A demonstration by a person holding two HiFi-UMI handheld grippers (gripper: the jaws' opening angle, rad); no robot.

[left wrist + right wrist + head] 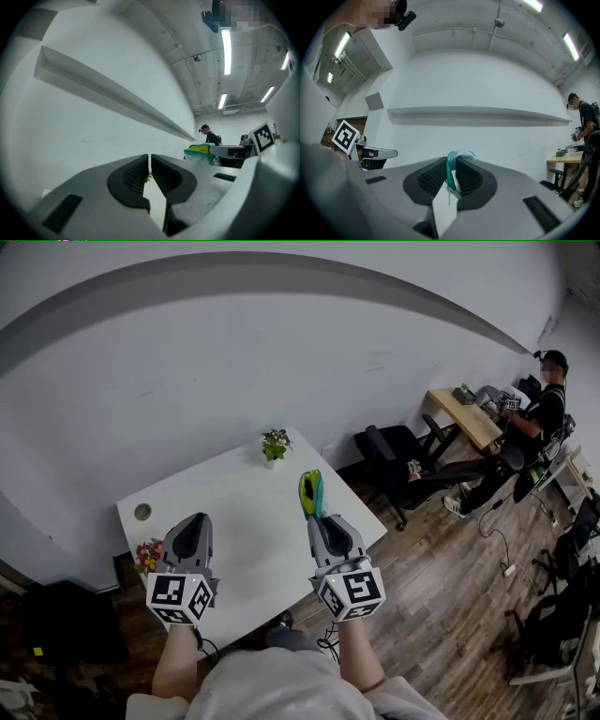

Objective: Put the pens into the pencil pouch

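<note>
At the bottom of the head view, two forearms (175, 660) reach up to the grippers, which both hang over the table (244, 512) in the frame's centre. The left gripper (192, 519), lower left, has its jaws drawn together to a thin slit. Its own view shows nothing between the pads (136, 176). The right gripper (319, 518), just right of centre, is clamped on the pouch (310, 491). The pouch is green, yellow and teal, and it stands up from the jaws above the tabletop. In the right gripper view its teal edge (451, 173) is pinched between the ribbed pads. In the left gripper view the pouch (200, 152) shows at mid right. Flowers (147, 555) sit at the table's left edge beside the left gripper, and a round hole (142, 512) lies just above them. A small plant (274, 444) stands near the table's far edge. Farther off at the right are a black chair (394, 460) on wood flooring, a desk (464, 413) and a person (539, 423) in dark clothes facing the desk. A pale wall (187, 352) fills the upper frame.
</note>
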